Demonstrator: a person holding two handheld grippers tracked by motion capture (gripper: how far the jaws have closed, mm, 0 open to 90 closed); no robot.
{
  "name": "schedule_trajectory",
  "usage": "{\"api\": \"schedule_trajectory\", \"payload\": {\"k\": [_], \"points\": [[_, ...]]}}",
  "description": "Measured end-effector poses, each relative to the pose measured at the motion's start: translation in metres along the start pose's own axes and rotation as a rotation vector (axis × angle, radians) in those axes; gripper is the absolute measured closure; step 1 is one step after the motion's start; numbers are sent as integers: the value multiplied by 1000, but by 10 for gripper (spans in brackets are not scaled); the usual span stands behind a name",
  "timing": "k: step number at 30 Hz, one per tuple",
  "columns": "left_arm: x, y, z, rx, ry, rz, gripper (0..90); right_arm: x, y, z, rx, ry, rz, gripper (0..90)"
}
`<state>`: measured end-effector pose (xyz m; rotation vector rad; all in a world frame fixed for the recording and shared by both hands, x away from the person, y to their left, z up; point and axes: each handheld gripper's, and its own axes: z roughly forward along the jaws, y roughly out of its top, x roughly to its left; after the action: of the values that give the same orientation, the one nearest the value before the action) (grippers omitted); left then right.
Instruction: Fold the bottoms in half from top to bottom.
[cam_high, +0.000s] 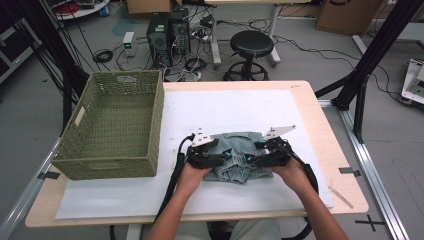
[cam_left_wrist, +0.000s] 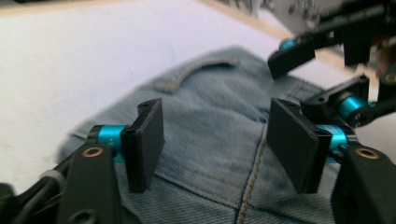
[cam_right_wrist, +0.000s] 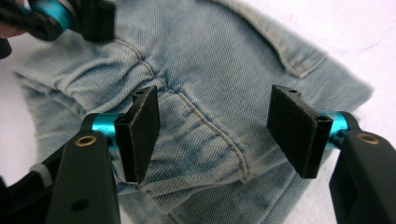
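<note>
High view first: folded denim shorts (cam_high: 239, 156) lie on the white mat (cam_high: 260, 107), both hands at them. Left gripper (cam_left_wrist: 215, 140) and right gripper (cam_right_wrist: 212, 135) hover spread wide, gripping nothing. Fold looks finished; next, likely regrasp and carry into the wicker basket (cam_high: 100, 165).

Green woven basket (cam_high: 115, 125), black stool (cam_high: 251, 44)
</note>
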<state>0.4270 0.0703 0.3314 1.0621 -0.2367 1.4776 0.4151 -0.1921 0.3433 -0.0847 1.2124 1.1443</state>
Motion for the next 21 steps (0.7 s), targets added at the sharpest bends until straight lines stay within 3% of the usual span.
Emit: {"api": "schedule_trajectory", "payload": {"k": [6,8,14,21], "points": [[-1,-5,2,58,-28,-5,409,-2,-6,6,50,30,21,361],[-3,-11,2,51,-28,-8,409,-2,-9,8,61,32,28,370],[-8,-17,0,42,-31,-11,421,6,-15,4,58,8,-10,382],[-11,-17,-4,12,-38,-5,421,8,-22,-3,18,35,-1,384]]}}
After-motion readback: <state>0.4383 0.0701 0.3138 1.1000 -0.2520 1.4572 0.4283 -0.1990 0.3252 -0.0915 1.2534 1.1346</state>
